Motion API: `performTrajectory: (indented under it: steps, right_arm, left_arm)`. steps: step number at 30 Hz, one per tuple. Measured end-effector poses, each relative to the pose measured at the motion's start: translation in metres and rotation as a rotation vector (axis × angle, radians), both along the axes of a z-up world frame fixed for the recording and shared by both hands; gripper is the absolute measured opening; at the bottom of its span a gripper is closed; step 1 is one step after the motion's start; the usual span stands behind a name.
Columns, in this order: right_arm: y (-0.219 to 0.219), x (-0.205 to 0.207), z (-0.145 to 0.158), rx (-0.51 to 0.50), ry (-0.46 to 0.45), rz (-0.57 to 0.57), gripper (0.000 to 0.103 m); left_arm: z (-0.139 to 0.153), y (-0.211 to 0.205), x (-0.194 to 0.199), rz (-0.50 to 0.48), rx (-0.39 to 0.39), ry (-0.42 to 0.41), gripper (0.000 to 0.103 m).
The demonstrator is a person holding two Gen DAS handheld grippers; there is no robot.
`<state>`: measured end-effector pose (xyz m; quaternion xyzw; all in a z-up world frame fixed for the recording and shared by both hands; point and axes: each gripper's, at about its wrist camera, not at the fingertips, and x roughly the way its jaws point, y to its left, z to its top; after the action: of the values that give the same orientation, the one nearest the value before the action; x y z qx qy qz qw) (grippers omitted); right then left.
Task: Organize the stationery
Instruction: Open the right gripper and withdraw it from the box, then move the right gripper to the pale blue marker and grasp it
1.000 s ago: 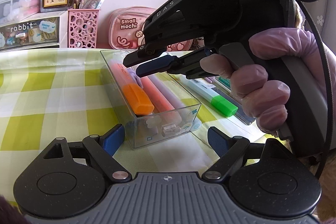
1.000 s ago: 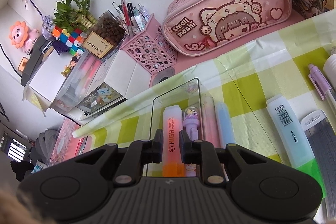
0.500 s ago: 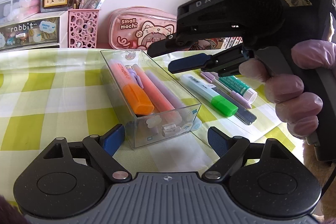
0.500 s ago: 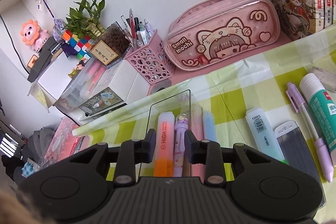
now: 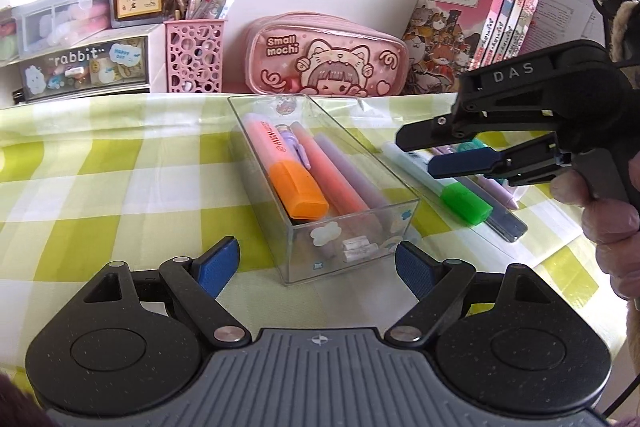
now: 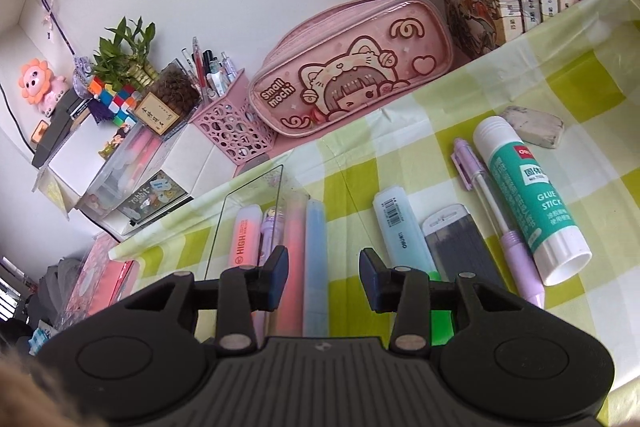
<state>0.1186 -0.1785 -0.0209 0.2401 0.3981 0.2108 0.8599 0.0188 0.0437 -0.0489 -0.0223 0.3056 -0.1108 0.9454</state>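
Left claw [image 5: 316, 265] spread wide, right claw [image 6: 323, 273] parted, both empty

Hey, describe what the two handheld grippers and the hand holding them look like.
Both grippers, left and right, are matte black with round speckled housings, ribbed grey bases, silver pivot pins and blue finger pads. The right one carries "DAS" lettering and a black cable. The hand wears a pale purple glove.

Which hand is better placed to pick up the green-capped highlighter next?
Right. The right tool hangs open just above the green-capped highlighter, which lies outside the clear box. The left tool is also open but sits at the box's near end, farther from the highlighter.
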Motion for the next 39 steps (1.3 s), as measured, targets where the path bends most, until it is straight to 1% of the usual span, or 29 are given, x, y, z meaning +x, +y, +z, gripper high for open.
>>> performTrajectory:
  steps: [3,6,8,11,12,15,17,19,21,25,31,33,36,37,39]
  right_arm:
    - [-0.003,-0.001,-0.002,-0.001,0.004,-0.008,0.057]
    - [-0.004,-0.002,-0.002,-0.007,0.001,-0.009,0.057]
    - [-0.005,-0.002,-0.001,-0.008,-0.002,-0.014,0.057]
    - [-0.007,-0.002,-0.001,-0.007,-0.001,-0.025,0.057]
    - [-0.007,-0.002,-0.001,-0.007,0.0,-0.026,0.057]
    - [-0.007,-0.003,-0.001,-0.011,0.001,-0.023,0.058]
    - [-0.006,-0.003,-0.001,-0.015,0.003,-0.024,0.058]
    - [-0.006,-0.003,-0.002,-0.016,0.004,-0.023,0.058]
    - [-0.004,-0.002,-0.003,-0.018,0.007,-0.018,0.058]
    - [0.001,-0.001,-0.003,-0.029,0.005,-0.003,0.058]
    - [0.021,0.001,-0.006,-0.058,-0.015,0.051,0.058]
    - [0.03,0.003,-0.011,-0.086,-0.014,0.067,0.058]
    - [0.043,0.001,-0.012,-0.15,-0.071,0.087,0.058]
    - [0.046,0.001,-0.012,-0.171,-0.086,0.091,0.058]
    - [0.053,0.0,-0.012,-0.213,-0.115,0.104,0.058]
  left_arm:
    - [0.001,-0.005,0.002,0.036,0.014,0.007,0.083]
    - [0.002,-0.011,0.003,0.044,0.022,0.02,0.083]
    - [0.005,-0.014,0.005,0.063,-0.003,0.043,0.083]
    - [0.008,-0.018,0.009,0.098,-0.063,0.074,0.083]
    - [0.009,-0.021,0.01,0.111,-0.066,0.077,0.083]
    - [0.009,-0.029,0.013,0.147,-0.033,0.073,0.084]
    - [0.008,-0.029,0.013,0.154,-0.036,0.067,0.083]
    - [0.008,-0.025,0.013,0.161,-0.039,0.055,0.078]
    - [0.008,-0.022,0.011,0.152,-0.03,0.046,0.077]
    - [0.009,-0.018,0.004,0.129,0.013,0.027,0.076]
    - [0.007,-0.004,-0.001,0.091,0.023,0.0,0.075]
    - [0.007,-0.005,0.001,0.071,0.043,-0.007,0.077]
    - [0.003,-0.008,0.004,0.053,0.076,-0.021,0.08]
    - [0.001,-0.008,0.007,0.043,0.071,-0.004,0.078]
    - [0.0,-0.003,0.008,0.045,0.042,0.002,0.078]
